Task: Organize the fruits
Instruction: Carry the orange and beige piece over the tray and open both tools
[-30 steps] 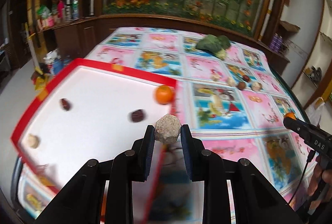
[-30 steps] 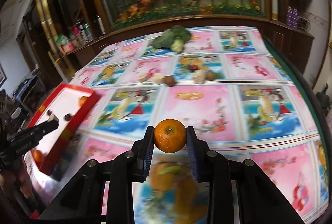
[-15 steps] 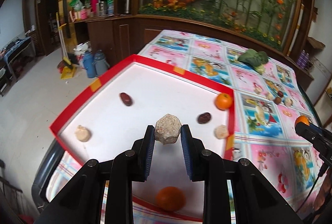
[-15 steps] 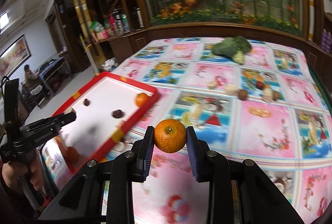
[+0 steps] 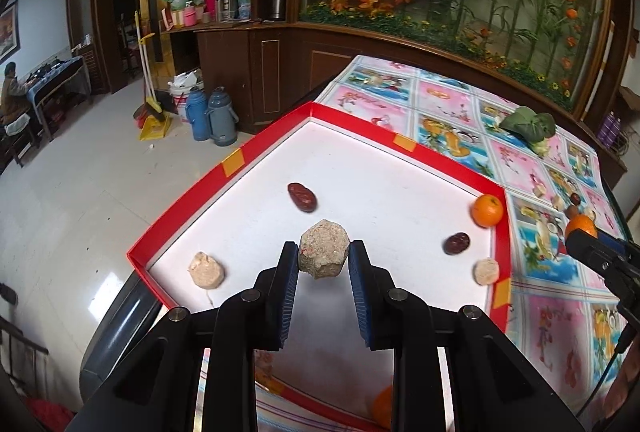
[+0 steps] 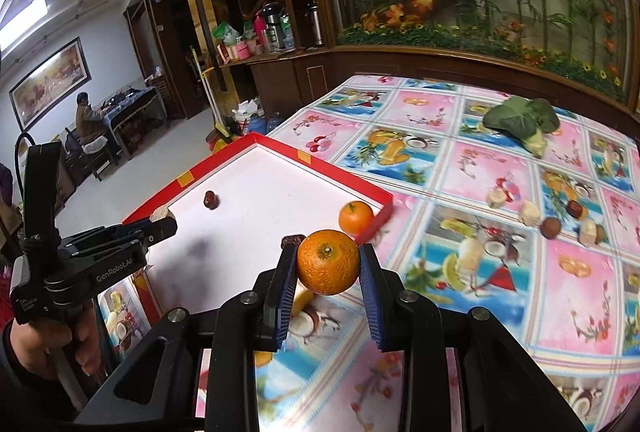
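My left gripper [image 5: 323, 256] is shut on a rough tan lump [image 5: 322, 242] and holds it above the white floor of the red-rimmed tray [image 5: 400, 141]. In the tray lie two dark red dates [image 5: 302, 196], two beige lumps [image 5: 206, 270] and an orange [image 5: 487, 209]; another orange [image 5: 384, 406] shows blurred near my fingers. My right gripper [image 6: 328, 256] is shut on an orange [image 6: 328, 270] over the tablecloth, just outside the tray's near rim [image 6: 374, 224]. The left gripper [image 6: 160, 226] appears at the left of the right wrist view.
Several small loose fruits [image 6: 552, 227] lie in a row on the patterned tablecloth [image 6: 580, 292] to the right. A green leafy vegetable [image 6: 520, 119] sits near the far edge. The tray overhangs the table's left side, above the floor with flasks [image 5: 222, 117].
Both views have swung left. The left gripper with the lump now hangs over the tray's middle, and the right gripper with its orange has come close to the tray's rim.
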A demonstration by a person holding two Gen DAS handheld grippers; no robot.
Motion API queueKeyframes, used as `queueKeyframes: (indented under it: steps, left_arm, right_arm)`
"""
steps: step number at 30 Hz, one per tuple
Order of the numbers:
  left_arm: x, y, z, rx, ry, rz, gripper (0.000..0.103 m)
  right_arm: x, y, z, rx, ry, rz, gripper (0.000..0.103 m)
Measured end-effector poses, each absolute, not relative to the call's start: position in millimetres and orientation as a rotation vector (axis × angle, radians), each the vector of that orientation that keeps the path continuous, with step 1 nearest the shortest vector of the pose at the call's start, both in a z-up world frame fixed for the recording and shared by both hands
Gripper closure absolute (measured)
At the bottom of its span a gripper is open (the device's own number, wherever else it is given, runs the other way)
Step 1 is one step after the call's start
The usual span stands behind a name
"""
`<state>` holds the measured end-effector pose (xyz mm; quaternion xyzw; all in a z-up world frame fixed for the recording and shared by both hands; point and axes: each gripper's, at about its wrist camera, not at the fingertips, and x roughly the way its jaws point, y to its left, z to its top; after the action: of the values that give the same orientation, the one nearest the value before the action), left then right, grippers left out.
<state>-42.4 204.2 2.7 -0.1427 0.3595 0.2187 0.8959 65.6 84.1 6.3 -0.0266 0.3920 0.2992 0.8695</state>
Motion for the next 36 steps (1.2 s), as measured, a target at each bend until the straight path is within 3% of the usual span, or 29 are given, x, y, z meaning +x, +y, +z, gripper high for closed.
queueKeyframes:
  steps: [32,36]
  left_arm:
    - [-11.6,226.4,-15.4,-0.287,0.782,0.521,0.078]
    - [-15.0,228.3,-14.5,-0.296,0.77,0.542,0.068]
  right_arm:
    - [146.5,163.9,-49.6,-0.118,0.918,0.678,0.071]
    - [148.2,163.0,-50.5,-0.12,0.925,0.673,0.069]
